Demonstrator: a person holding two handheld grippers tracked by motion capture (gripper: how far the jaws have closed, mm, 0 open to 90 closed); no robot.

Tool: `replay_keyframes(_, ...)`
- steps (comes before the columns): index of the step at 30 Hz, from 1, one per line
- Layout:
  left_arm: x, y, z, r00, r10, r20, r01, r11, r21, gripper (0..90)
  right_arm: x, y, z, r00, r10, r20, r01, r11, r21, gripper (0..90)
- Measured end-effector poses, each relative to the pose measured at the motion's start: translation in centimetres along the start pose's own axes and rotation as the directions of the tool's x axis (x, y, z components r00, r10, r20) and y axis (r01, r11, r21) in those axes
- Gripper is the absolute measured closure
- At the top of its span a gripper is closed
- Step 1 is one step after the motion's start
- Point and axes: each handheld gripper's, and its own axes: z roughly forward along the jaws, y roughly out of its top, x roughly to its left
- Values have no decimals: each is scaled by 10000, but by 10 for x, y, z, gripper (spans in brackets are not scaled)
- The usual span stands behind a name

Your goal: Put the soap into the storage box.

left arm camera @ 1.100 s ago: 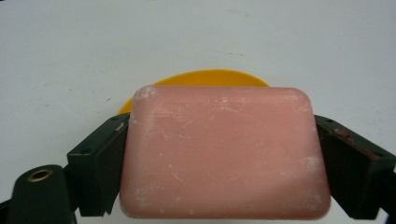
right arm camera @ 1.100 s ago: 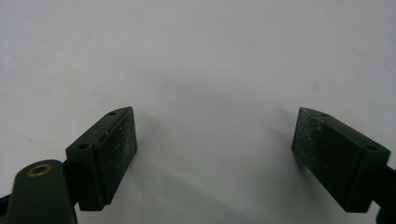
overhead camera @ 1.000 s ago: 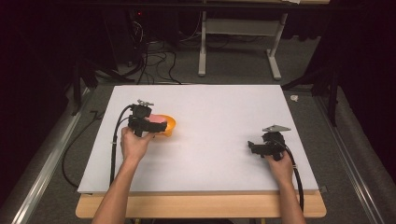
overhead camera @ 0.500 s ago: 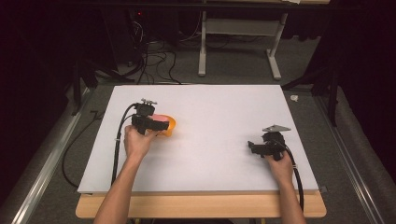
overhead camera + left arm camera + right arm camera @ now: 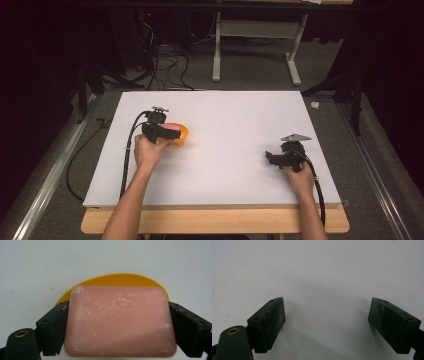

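Observation:
A pink bar of soap (image 5: 120, 321) sits clamped between the two black jaws of my left gripper (image 5: 117, 327), which is shut on it. Just behind the soap lies a shallow orange dish (image 5: 117, 280). From above, the left gripper (image 5: 167, 134) is at the left of the white board, over the orange dish (image 5: 181, 134), with the pink soap (image 5: 171, 127) just showing. My right gripper (image 5: 270, 159) rests at the right of the board. Its jaws stand wide apart with nothing but white board between them; the right gripper (image 5: 327, 325) is open.
The white board (image 5: 225, 150) lies on a wooden table whose front edge (image 5: 215, 222) shows below it. Cables trail from both grippers off the board. Beyond the far edge are a desk frame (image 5: 255, 45) and floor cables (image 5: 160, 65).
The left gripper with the soap has drifted slightly toward the far side over the orange dish. The right hand has stayed put.

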Motion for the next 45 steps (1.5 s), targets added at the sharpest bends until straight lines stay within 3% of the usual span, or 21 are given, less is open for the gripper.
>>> replay_keyframes(24, 6, 2, 11, 9985, -515, 163, 514, 9986, 109, 139, 0, 0, 0, 10000, 11, 3, -11, 10000, 2, 144)
replay_keyframes(45, 7, 2, 23, 9982, -577, -175, 582, 9979, 277, 138, 0, 0, 0, 10000, 1, 1, -1, 10000, 7, 144)
